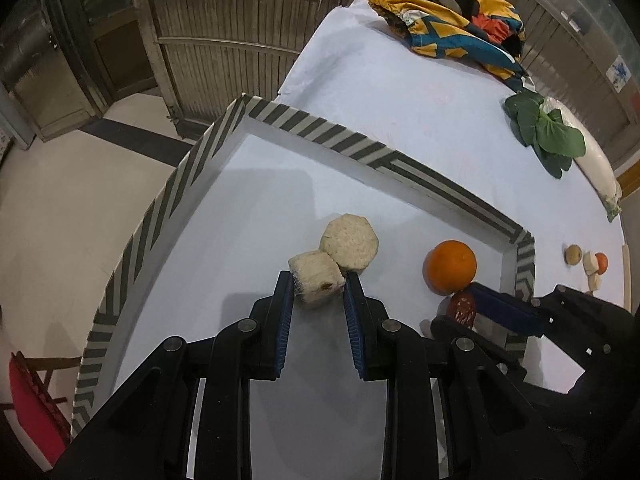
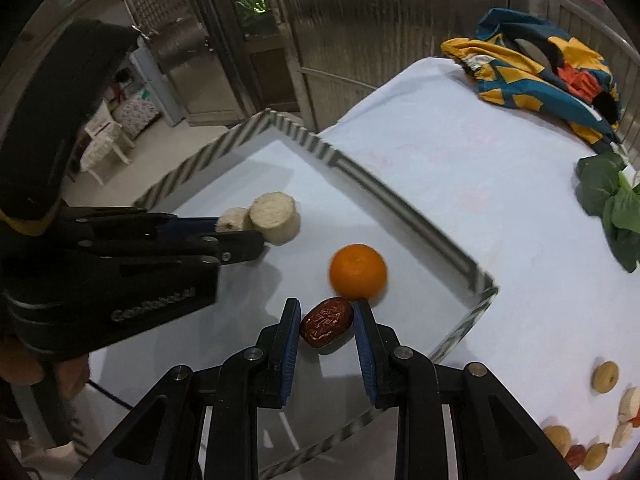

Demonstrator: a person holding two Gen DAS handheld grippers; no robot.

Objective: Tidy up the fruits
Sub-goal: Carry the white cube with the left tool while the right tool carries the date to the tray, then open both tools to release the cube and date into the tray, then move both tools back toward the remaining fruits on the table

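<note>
The left gripper (image 1: pixel 318 286) has its two blue-padded fingers (image 1: pixel 285 312) clamped on a small pale cut piece (image 1: pixel 317 282), which looks like a short peeled cylinder with a rough beige surface. This piece is low over the white floor of the tray (image 1: pixel 160 216), and whether it rests on the floor I cannot tell. It touches a second, larger pale piece (image 1: pixel 349 245) with an angular cut face, which lies on the tray floor just behind it.

The right gripper (image 2: pixel 327 322) has its fingers (image 2: pixel 291 332) closed on a dark red wrinkled date (image 2: pixel 327 321). The date is held low over the tray floor, just in front of an orange (image 2: pixel 358 271), and it seems almost to touch the orange. In the left wrist view the same date and the orange appear at the right side of the tray, near its corner.

The tray has a rim with black and white stripes, and it stands on a surface covered with a white cloth (image 1: pixel 400 88). Outside the tray, on the cloth, there are leafy green vegetables (image 1: pixel 544 132) beside a long white object, and some small cut pieces (image 2: pixel 604 376) of pale and orange colour near the right edge. At the far end of the surface lies a crumpled fabric (image 1: pixel 452 16) in blue, yellow and orange.
</note>
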